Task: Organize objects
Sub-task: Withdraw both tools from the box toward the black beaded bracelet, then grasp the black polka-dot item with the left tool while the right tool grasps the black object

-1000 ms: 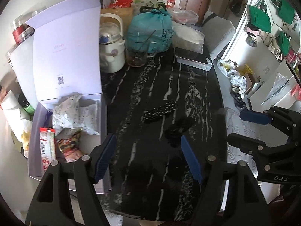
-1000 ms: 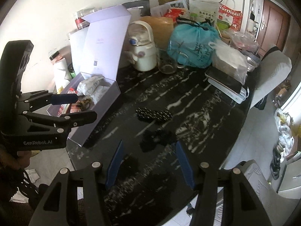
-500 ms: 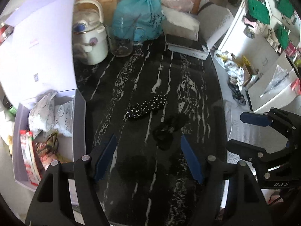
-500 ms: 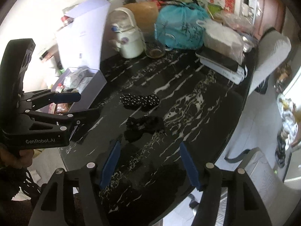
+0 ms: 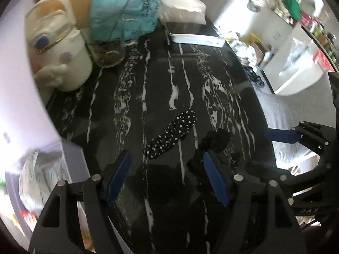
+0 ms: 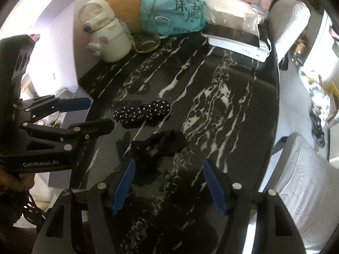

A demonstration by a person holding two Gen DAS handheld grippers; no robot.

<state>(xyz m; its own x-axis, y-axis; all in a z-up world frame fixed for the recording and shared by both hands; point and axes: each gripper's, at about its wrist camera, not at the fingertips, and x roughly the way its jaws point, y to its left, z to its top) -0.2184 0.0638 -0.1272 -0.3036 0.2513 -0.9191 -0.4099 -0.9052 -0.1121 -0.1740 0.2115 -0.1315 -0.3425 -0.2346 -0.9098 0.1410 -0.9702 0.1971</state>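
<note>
Under both my claws lies the black worktop [image 6: 222, 89] with its white marble veins. Along my left side stands a lilac box [image 6: 61, 48] with its lid up, and at the far edge sit a teal bag [image 6: 169, 10], a cream flask [image 6: 108, 36], a glass cup [image 6: 148, 41] beside it, and a white flat device [image 6: 237, 42] with a dark slab on top.

My left claw [image 5: 167, 175] is spread, nothing between its blue pads, and it hangs over the near part of the worktop. The polka-dot scrunchie [image 5: 171, 135] lies just ahead of it, in the gap's line but clear of both pads. My right claw [image 6: 169, 184] has just been widening and is now spread too, with nothing pinched; the black scrunchie [image 6: 156, 148] lies on the worktop just ahead of it, towards its left pad, and I cannot tell whether that pad touches the cloth.

The two scrunchies lie near each other in the middle of the worktop, dotted one farther, black one nearer.
</note>
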